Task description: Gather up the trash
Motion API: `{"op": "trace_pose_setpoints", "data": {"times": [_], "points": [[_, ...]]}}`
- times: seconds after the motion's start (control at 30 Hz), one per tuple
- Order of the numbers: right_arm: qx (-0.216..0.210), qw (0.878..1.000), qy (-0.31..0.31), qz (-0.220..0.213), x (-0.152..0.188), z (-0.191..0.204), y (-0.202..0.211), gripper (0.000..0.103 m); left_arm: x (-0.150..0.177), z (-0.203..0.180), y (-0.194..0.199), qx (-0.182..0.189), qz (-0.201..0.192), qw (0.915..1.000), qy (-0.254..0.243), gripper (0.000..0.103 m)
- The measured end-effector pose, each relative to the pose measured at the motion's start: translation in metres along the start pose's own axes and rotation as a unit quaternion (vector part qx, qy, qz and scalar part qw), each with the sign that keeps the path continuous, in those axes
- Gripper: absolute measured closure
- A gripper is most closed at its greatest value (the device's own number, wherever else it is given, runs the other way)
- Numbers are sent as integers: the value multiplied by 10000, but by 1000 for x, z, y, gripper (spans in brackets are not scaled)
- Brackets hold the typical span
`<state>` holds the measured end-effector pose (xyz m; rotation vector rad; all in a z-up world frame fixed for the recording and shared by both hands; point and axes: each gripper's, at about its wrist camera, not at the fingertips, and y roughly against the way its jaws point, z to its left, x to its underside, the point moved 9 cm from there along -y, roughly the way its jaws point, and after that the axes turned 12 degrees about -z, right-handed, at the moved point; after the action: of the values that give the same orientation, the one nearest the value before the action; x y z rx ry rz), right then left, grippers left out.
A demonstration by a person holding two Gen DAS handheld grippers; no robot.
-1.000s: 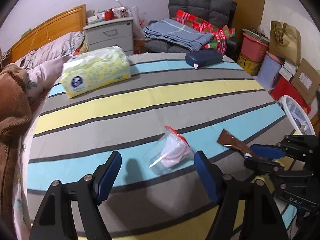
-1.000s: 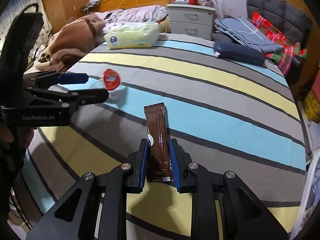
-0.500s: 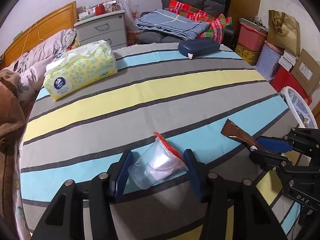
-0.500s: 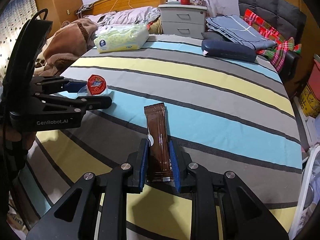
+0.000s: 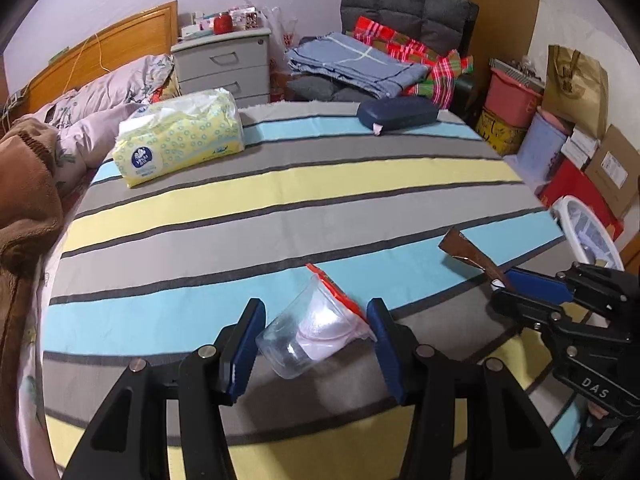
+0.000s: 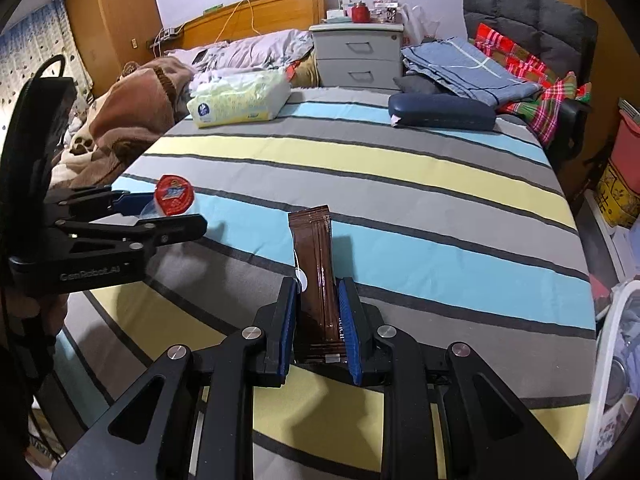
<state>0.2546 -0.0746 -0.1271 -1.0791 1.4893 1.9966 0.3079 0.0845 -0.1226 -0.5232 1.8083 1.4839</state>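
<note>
Even indoor light, soft shadows, sharp focus, fisheye-warped dark corners

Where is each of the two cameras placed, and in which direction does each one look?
Left wrist view: sits on the left gripper, looking forward and down over the striped table; its own fingers hold a clear cup; the right gripper shows at right.
Right wrist view: sits on the right gripper, looking forward and down; its fingers clamp a brown sachet; the left gripper shows at left.
Shared: the table, tissue pack, blue case, cup, sachet, both grippers.
</note>
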Motion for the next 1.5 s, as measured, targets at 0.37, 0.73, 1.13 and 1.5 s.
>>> {"op": "trace_pose_setpoints", "data": {"times": [0.37,0.73,1.13,1.5], "points": [[226,9989,-229,-329,-6,-30,40,81,-14,-47,35,98,-288,9995,11,50],[897,9927,-374,-720,-4,-88,95,80,-32,-146,62,589,-665,9959,-195,50],[1655,9794,-753,-874,19,-163,144,80,-36,-268,56,1156,-703,9892,-557,50],[2207,9662,-1084,-770,49,-224,170,80,-22,-366,33,1596,-488,9824,-833,50]]}}
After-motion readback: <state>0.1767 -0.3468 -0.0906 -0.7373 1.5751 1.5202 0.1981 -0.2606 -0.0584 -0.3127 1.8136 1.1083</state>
